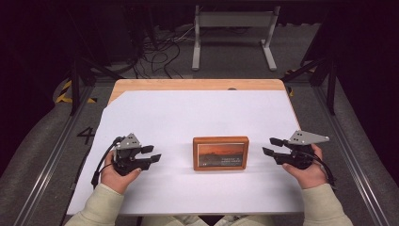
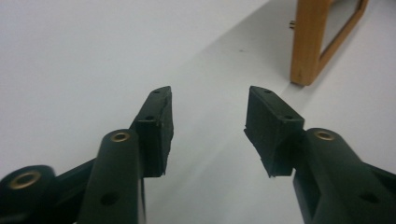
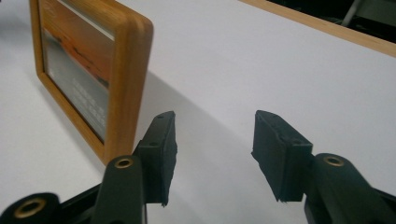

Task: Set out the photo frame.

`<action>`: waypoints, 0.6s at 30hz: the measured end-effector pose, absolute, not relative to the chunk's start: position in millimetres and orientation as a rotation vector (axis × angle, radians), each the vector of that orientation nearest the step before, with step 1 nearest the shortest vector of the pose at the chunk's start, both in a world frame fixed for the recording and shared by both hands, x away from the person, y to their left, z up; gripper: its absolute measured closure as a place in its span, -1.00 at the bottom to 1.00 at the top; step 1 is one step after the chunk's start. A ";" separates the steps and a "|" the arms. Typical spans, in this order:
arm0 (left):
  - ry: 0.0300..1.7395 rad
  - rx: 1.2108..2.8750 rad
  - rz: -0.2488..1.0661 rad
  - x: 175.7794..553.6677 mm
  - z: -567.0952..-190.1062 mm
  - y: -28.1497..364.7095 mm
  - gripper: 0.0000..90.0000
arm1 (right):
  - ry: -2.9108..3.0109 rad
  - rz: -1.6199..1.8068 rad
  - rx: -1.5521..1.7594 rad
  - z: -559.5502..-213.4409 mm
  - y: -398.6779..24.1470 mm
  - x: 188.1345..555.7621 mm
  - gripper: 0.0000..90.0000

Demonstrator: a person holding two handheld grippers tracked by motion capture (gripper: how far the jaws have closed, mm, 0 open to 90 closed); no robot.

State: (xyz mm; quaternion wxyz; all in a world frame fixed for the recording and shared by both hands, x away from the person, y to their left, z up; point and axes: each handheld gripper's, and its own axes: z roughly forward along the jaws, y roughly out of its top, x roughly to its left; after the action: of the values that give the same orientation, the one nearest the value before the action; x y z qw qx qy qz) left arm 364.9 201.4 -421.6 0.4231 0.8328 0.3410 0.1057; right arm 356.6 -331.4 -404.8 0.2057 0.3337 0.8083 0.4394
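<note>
A wooden picture frame (image 1: 220, 153) with an orange sunset photo stands upright on the white table sheet (image 1: 197, 117), near the front middle. My left gripper (image 1: 153, 154) is held to the frame's left, a clear gap away, jaws open and empty. On the other side, my right gripper (image 1: 271, 146) hovers just off the frame's right edge, open as well with nothing between its fingers. From the left gripper view (image 2: 208, 126) the frame's side edge (image 2: 306, 42) is at the upper right. The right gripper view (image 3: 212, 151) has the frame (image 3: 93, 74) close at the left.
The white sheet covers a wooden tabletop (image 1: 197, 84) whose bare strip shows at the far edge. Beyond the table stand a grey metal stand (image 1: 233, 28) and loose cables (image 1: 160, 52) on the floor. Dark rails run along both sides.
</note>
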 end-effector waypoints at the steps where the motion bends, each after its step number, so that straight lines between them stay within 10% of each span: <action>1: 0.868 2.075 0.260 365.1 -422.7 204.7 0.09 | 2.251 1.225 0.942 -405.6 -333.8 357.1 0.04; 18: 0.955 2.020 0.262 372.9 -437.3 230.0 0.05 | 2.227 1.212 1.045 -431.0 -360.7 365.6 -0.14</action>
State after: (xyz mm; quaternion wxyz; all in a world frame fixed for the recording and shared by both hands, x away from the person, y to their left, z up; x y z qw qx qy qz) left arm 372.9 230.0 -437.3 0.4315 0.8100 0.3830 0.1051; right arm 365.6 -360.7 -431.0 0.1983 0.3737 0.7959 0.4332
